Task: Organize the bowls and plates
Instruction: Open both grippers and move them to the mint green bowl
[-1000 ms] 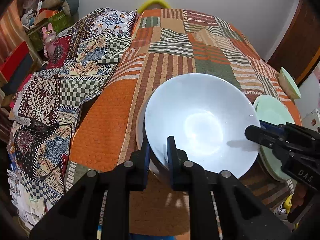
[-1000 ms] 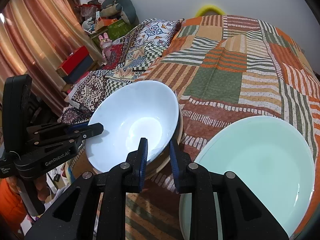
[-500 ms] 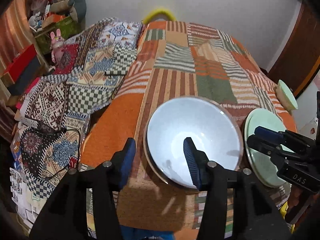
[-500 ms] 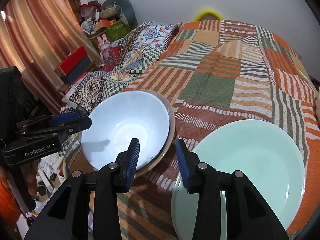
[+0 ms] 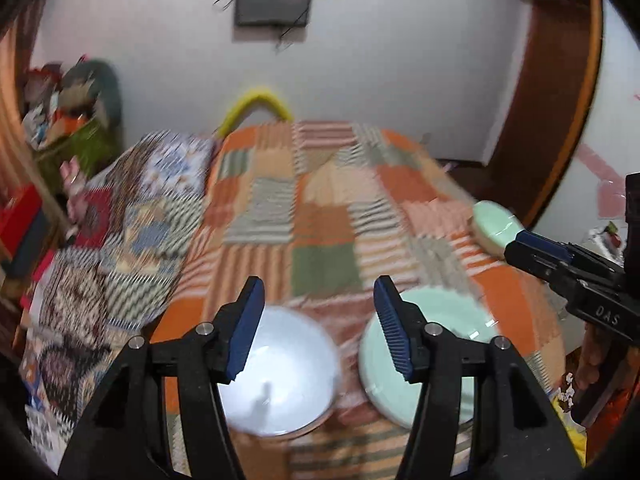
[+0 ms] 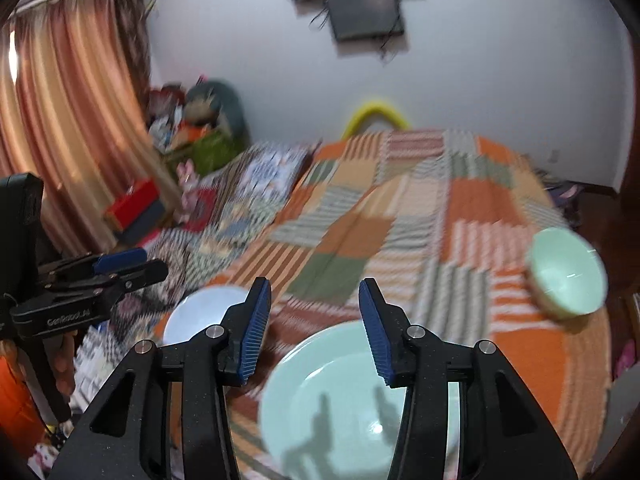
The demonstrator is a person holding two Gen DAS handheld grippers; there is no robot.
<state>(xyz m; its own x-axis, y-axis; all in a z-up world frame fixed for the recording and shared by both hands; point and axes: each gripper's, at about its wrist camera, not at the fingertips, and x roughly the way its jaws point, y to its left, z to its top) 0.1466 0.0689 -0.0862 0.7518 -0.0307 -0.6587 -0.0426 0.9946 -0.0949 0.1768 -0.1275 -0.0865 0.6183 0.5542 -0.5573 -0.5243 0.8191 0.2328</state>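
Setting: a home bedroom, shown by a bed under a patchwork quilt (image 6: 400, 216), a second patterned blanket (image 5: 132, 216) alongside it, pink curtains (image 6: 68, 128), a heap of soft toys (image 6: 200, 112) in the corner, and a screen (image 6: 360, 12) on the white wall.

A woven patchwork cloth (image 5: 320, 216), matt and striped, is spread beneath glossy, smooth ceramic-looking dishes: a white bowl (image 5: 280, 384), a pale green plate (image 6: 340, 396) and a green bowl (image 6: 568, 276). Ribbed blue pads (image 6: 256, 328) are seen on matt black plastic gripper arms fastened with shiny metal screws.
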